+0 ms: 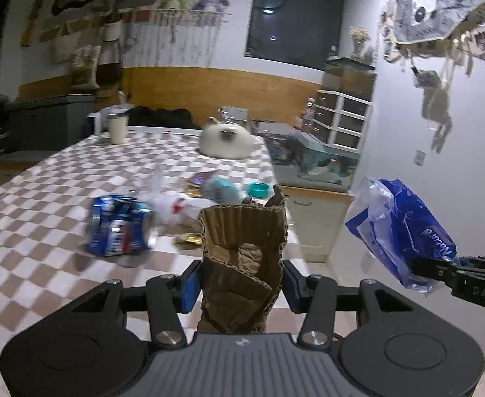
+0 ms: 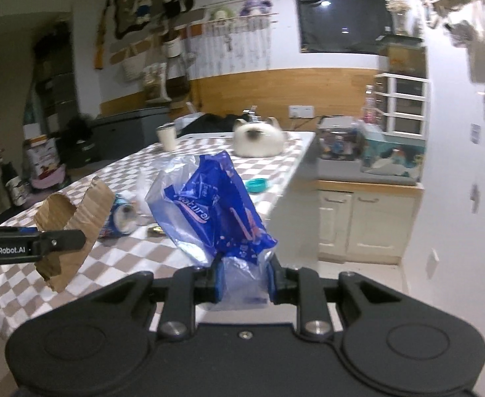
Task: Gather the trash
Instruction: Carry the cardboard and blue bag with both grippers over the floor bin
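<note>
Left hand-held gripper [image 1: 240, 286], raised above the near edge of the checked worktop [image 1: 44, 198], its fingers clamped on a torn piece of corrugated cardboard [image 1: 242, 231] that stands upright between the blue pads. Right hand-held gripper [image 2: 242, 281], level with it and off the worktop's right side, closed on the lower end of a crumpled blue-and-clear plastic bag [image 2: 209, 211]. Remaining on the worktop: a crushed blue can [image 1: 118, 225], white and coloured wrappers [image 1: 189, 198], a teal lid [image 1: 259, 190], a cream tumbler [image 1: 117, 128] and a cat [image 1: 225, 140].
</note>
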`<action>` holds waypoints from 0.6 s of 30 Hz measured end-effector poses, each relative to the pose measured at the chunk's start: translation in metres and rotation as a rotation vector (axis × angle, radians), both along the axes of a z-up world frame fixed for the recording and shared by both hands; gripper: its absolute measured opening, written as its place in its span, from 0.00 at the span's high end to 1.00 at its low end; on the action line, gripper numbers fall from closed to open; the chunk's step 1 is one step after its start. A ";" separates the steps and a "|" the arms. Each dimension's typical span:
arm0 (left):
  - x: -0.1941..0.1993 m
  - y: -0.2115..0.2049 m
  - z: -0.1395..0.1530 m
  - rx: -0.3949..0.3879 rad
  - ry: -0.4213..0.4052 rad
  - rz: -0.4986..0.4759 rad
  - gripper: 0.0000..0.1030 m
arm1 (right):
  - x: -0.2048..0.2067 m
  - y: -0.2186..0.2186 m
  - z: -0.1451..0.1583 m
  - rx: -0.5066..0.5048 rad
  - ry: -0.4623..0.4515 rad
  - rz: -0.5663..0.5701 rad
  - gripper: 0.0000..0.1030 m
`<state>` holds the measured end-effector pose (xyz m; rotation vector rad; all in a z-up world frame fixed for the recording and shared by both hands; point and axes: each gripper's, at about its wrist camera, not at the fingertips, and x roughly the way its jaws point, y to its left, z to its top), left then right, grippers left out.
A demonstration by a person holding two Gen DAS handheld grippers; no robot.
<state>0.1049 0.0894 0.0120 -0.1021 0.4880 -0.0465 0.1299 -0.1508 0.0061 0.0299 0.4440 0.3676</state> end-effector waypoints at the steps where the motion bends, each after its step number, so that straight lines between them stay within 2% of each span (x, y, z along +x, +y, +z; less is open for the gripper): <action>1: 0.003 -0.005 -0.001 -0.002 0.002 -0.011 0.51 | 0.000 -0.006 -0.001 0.000 0.002 -0.016 0.76; 11: 0.033 -0.077 -0.015 -0.003 0.023 -0.129 0.51 | -0.003 -0.072 -0.016 0.021 0.027 -0.174 0.76; 18: 0.057 -0.129 -0.034 -0.025 0.066 -0.164 0.51 | 0.002 -0.122 -0.035 0.041 0.063 -0.266 0.76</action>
